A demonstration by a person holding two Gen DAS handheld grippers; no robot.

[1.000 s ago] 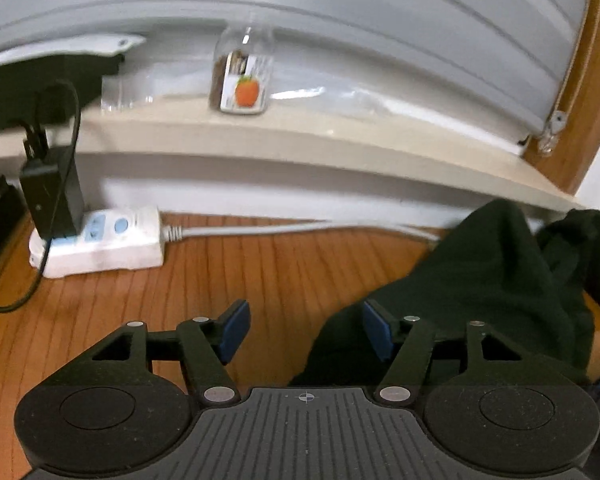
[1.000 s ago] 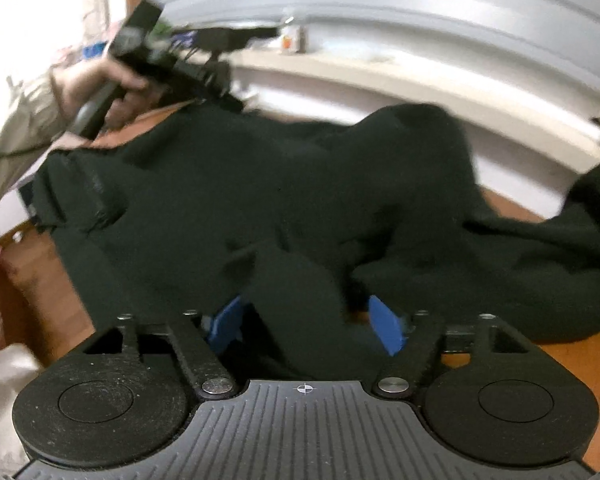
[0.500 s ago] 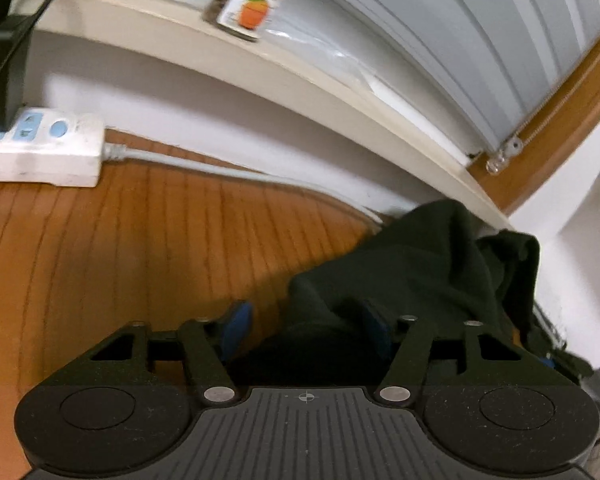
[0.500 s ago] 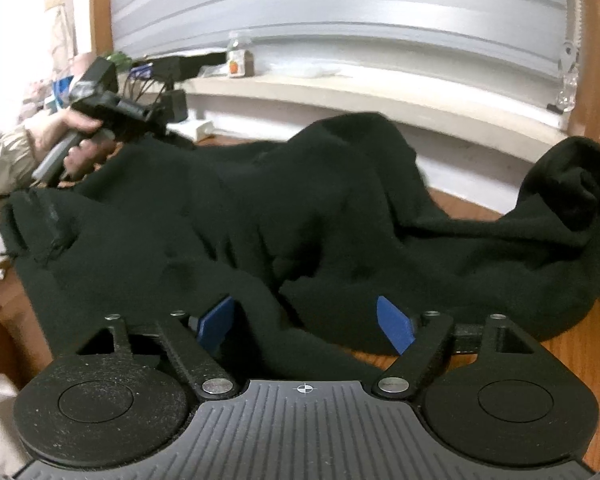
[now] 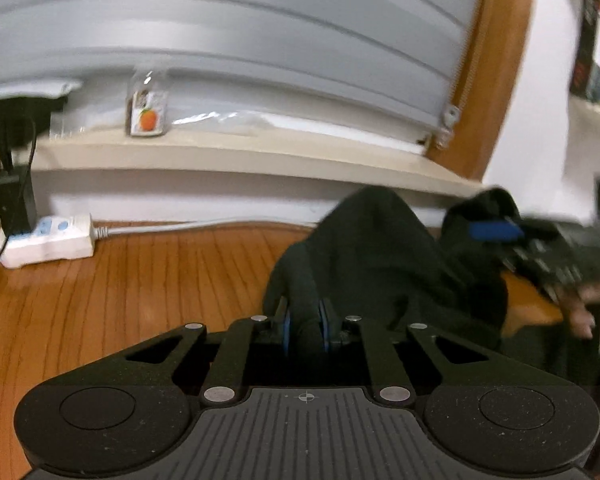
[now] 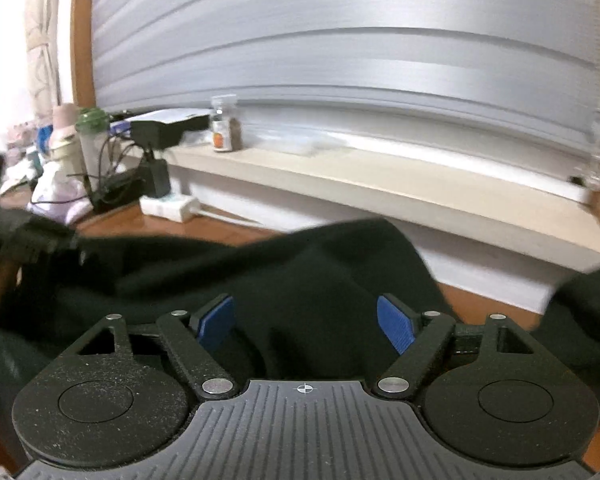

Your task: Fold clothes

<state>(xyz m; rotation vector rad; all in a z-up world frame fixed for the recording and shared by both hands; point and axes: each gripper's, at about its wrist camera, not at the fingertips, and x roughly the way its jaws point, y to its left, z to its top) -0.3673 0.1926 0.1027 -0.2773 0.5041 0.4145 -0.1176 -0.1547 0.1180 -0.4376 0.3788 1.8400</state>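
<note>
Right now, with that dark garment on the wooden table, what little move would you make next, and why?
Probably close the right gripper on the dark garment. Its blue pads stand apart with cloth between them, unpinched, while the left gripper is closing on a fold. Both ends need holding before any fold.

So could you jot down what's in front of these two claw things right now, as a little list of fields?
surface: wooden table
garment: black garment lying crumpled across the table
left gripper: jaws closing, a bunch of the black cloth pinched between the blue pads
right gripper: jaws wide apart, black cloth lying between them, pads not pressing it
window sill: a small jar with an orange label
by the wall: white power strip with a black plug in it
behind: grey window blind
</note>
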